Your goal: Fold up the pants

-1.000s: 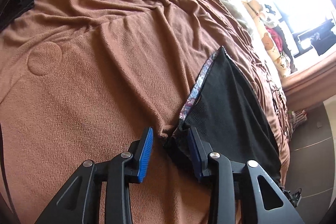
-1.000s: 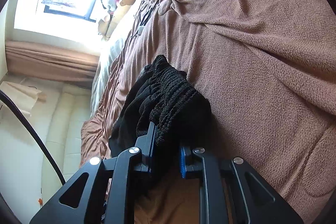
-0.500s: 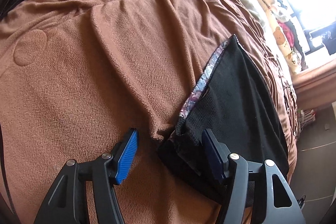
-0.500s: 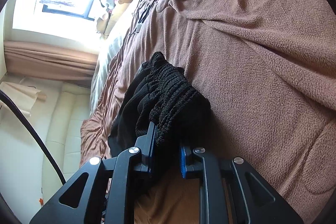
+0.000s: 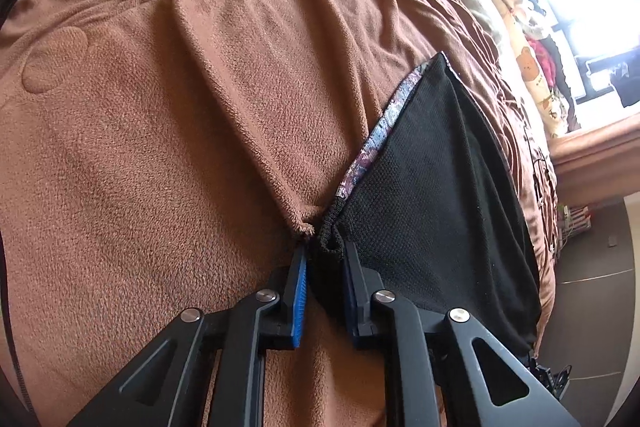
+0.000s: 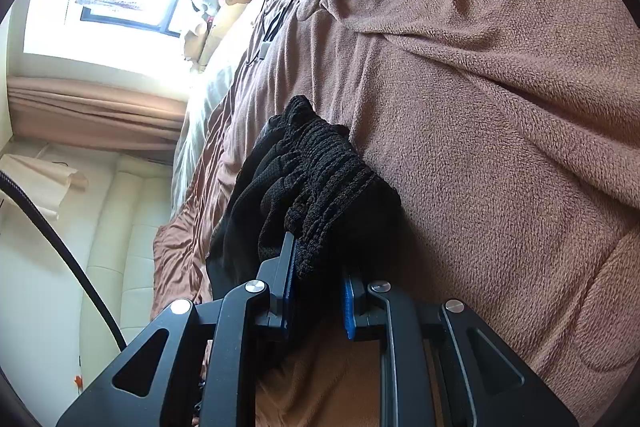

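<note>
1. A broad stretch of brown blanket is left bare to the left of the pants; only soft ridges are raised there.
2. The bed's far edge is lined by plush toys and a cable.
3. Beside the bed, passage is bounded by a cream sofa and a black hose.

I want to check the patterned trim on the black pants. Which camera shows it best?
The left wrist view: the patterned trim runs along the flat pants edge. The right wrist view shows only bunched black fabric, no trim.
</note>
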`<action>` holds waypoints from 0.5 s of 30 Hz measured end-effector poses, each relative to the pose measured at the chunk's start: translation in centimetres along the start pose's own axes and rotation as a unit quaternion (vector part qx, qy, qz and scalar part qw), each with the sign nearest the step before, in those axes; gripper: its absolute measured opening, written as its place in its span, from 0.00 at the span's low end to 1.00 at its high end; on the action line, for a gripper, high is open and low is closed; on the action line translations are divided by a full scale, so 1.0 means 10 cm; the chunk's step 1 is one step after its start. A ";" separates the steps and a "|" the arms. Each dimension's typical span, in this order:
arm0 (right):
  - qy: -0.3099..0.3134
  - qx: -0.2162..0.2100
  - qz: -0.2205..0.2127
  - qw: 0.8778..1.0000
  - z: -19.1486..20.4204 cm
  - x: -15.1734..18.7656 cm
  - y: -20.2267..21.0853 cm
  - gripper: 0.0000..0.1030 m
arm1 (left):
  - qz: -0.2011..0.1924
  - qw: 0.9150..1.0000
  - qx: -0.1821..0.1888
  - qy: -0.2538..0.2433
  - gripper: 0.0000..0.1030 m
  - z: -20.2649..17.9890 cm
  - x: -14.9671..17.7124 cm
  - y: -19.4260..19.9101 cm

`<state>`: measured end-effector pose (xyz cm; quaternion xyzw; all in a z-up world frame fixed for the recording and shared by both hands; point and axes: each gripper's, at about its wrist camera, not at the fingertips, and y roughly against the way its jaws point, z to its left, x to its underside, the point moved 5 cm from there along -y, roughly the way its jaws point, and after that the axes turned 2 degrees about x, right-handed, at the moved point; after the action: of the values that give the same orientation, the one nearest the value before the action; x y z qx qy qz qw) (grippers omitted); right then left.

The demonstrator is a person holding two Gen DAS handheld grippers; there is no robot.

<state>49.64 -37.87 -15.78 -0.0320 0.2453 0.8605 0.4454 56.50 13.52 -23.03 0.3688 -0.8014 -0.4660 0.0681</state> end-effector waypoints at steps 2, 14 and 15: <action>-0.002 -0.002 0.001 1.000 0.00 -0.01 0.00 0.15 | -0.011 1.000 0.004 -0.013 0.11 -0.07 -0.03 0.05; 0.029 -0.017 -0.013 0.999 0.15 0.04 0.17 0.14 | -0.041 0.997 0.040 -0.042 0.08 -0.24 -0.06 0.55; 0.031 -0.016 -0.014 0.999 0.15 0.05 0.19 0.14 | -0.041 0.997 0.039 -0.045 0.08 -0.25 -0.04 0.57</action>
<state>48.14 -37.78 -13.89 -0.0690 0.2446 0.8567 0.4489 54.87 13.75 -16.98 0.3825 -0.8056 -0.4525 -0.0013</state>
